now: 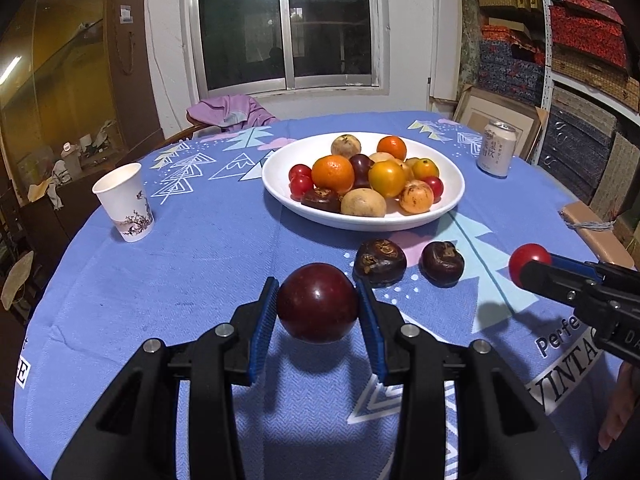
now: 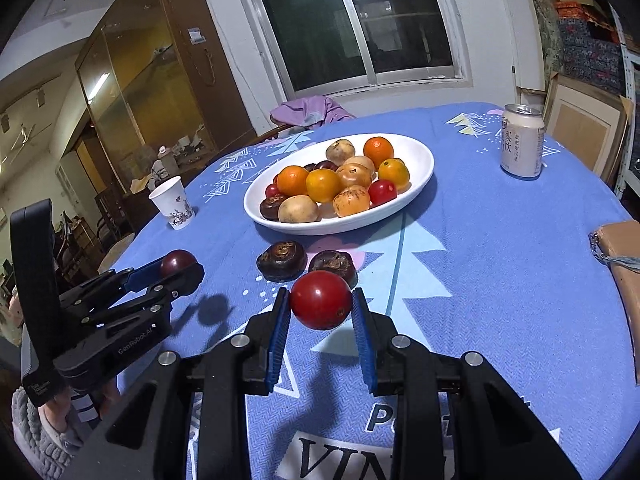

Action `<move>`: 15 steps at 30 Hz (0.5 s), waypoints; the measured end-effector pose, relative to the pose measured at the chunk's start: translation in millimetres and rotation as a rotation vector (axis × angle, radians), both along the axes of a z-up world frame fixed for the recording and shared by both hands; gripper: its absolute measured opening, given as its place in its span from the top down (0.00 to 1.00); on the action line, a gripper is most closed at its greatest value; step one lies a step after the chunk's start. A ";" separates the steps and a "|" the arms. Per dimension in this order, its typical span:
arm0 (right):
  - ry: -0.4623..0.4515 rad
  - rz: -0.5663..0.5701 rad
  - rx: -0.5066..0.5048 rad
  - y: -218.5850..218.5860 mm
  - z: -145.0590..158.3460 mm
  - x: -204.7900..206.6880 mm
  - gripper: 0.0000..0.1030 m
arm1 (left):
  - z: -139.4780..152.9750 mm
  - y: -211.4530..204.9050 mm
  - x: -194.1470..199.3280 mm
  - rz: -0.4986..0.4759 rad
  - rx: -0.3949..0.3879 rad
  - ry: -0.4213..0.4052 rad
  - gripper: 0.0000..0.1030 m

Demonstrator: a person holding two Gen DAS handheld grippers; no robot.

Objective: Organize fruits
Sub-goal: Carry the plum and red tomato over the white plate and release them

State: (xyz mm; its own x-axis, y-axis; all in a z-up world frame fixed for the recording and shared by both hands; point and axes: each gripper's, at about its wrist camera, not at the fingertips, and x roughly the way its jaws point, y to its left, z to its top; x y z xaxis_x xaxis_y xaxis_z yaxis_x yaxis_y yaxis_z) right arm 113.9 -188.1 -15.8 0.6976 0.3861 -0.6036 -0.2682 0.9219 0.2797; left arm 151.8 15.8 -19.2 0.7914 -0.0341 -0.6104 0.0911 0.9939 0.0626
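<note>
A round table draped in a blue tablecloth (image 1: 200, 264) printed with pale trees is filling the middle of a cluttered room, a dark window behind it and stacked boxes off to one side. The left gripper (image 1: 318, 304) is pinching a dark red plum (image 1: 317, 303) between its blue pads, holding it clear of the cloth with its shadow lying beneath. The right gripper (image 2: 321, 302) is clamping a red cherry tomato (image 2: 321, 300) the same way, its jaws drawn in close.

Straight ahead of both tools, a white bowl (image 1: 452, 200) is sitting heaped with oranges, yellow tomatoes and other fruit. Just beyond the fingertips, between them and the bowl, two dark water chestnuts (image 1: 380, 261) are lying side by side on the cloth. A paper cup (image 1: 126, 202) is standing far off to the left, a drink can (image 1: 497, 148) off to the right.

Both held fruits look light, smooth-skinned and prone to slipping; the tomato especially seems soft enough to split, so a gentle squeeze across the widest part is probably wisest.
</note>
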 end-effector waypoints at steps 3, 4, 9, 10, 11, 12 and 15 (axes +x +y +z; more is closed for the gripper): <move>-0.013 0.001 0.007 0.0 3.5 -1.5 0.69 | 2.0 1.2 -0.2 0.006 0.001 -0.006 0.62; -0.018 0.000 0.010 -0.5 5.4 -1.9 0.69 | 3.5 1.7 0.4 0.008 0.001 -0.009 0.62; -0.021 -0.008 0.060 -11.6 25.5 12.0 0.69 | 21.2 8.7 21.4 0.014 -0.028 -0.003 0.62; -0.025 -0.013 0.069 -14.4 33.1 17.5 0.69 | 28.3 10.5 28.6 0.016 -0.038 -0.007 0.62; -0.040 -0.023 0.078 -17.4 45.5 24.5 0.69 | 35.3 11.8 34.0 0.018 -0.043 -0.015 0.62; -0.057 -0.028 0.078 -17.8 55.6 29.8 0.69 | 44.0 11.6 41.3 0.019 -0.044 -0.025 0.62; -0.127 -0.038 0.061 -14.7 89.5 47.3 0.69 | 72.1 8.0 66.0 0.021 -0.051 -0.066 0.62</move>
State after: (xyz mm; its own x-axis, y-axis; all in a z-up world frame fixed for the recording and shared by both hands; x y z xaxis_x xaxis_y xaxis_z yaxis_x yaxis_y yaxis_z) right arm 161.2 -202.7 73.7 0.7815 0.3915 -0.4858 -0.2705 0.9142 0.3017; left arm 217.9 23.8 52.8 0.8307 -0.0472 -0.5548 0.0679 0.9975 0.0169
